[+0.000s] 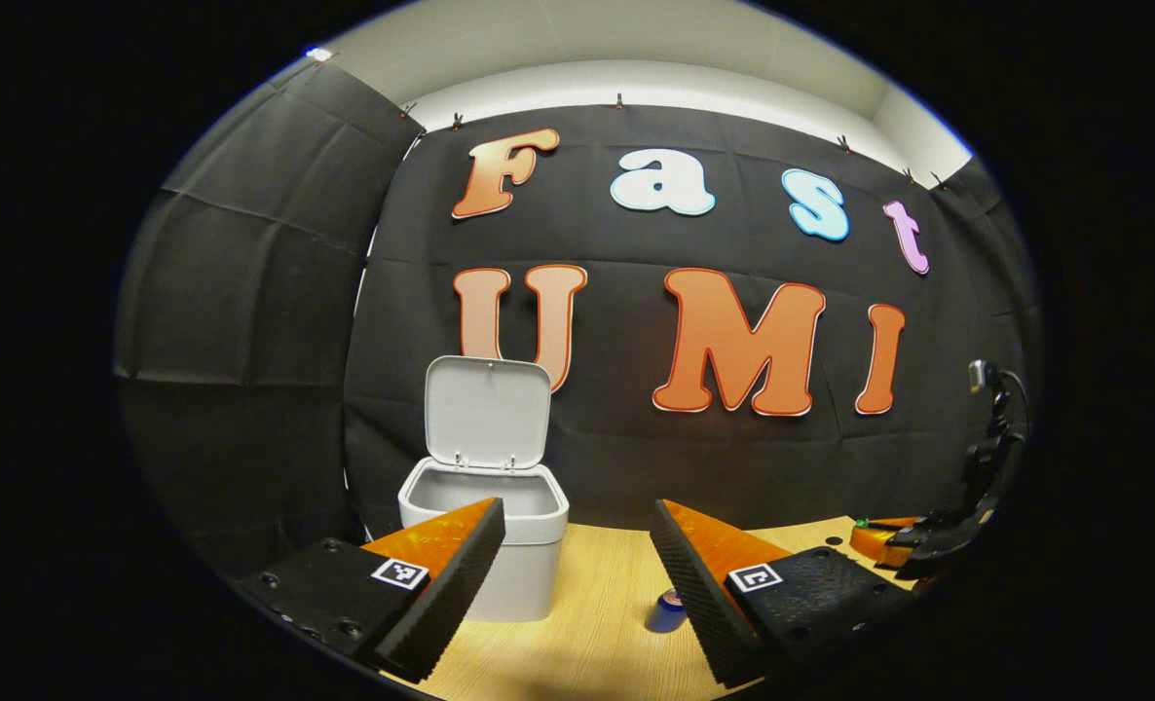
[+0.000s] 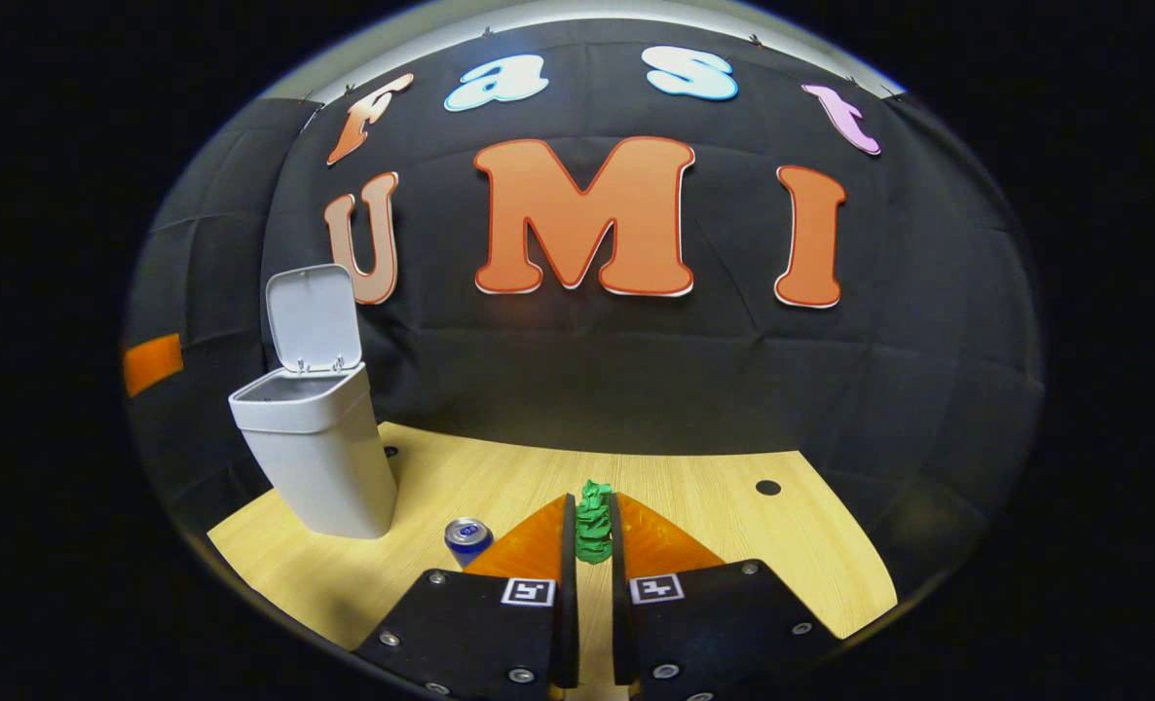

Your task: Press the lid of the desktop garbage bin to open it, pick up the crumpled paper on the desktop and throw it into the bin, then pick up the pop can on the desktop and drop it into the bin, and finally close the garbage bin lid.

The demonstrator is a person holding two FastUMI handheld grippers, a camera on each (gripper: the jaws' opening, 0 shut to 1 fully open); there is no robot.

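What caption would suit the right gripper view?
Right tongs pinch green crumpled paper; bin lid open, can waiting.

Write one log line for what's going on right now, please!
bin lid: open | right gripper: shut on green crumpled paper, lifted | left gripper: open, empty | pop can: upright on table

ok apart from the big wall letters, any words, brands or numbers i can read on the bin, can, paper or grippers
No text can be read.
pop can: any print is too small and blurred to read.
garbage bin: plain, no text seen.
crumpled paper: no text seen.
marker squares on the right gripper: black-and-white patterns, not words.
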